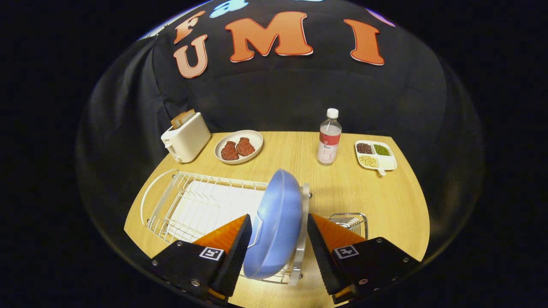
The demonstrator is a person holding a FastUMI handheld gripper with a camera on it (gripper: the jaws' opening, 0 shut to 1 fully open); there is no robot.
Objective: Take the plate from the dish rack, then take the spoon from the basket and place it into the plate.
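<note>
A blue plate (276, 222) stands on edge at the right end of the white wire dish rack (201, 205). My gripper (279, 217) is open, one finger on each side of the plate. The left finger is very near the plate's hollow face; the right finger sits by the rack's end piece behind the plate. Whether either finger touches the plate I cannot tell. A small wire basket (349, 220) stands just right of the rack, half hidden behind my right finger, and metal spoon handles (351, 222) show inside it.
At the back of the wooden table (385, 205) stand a white toaster (186, 137) with toast in it, a white plate of meat (239, 146), a water bottle (329, 137) and a divided tray of beans (376, 155). Bare tabletop lies right of the basket.
</note>
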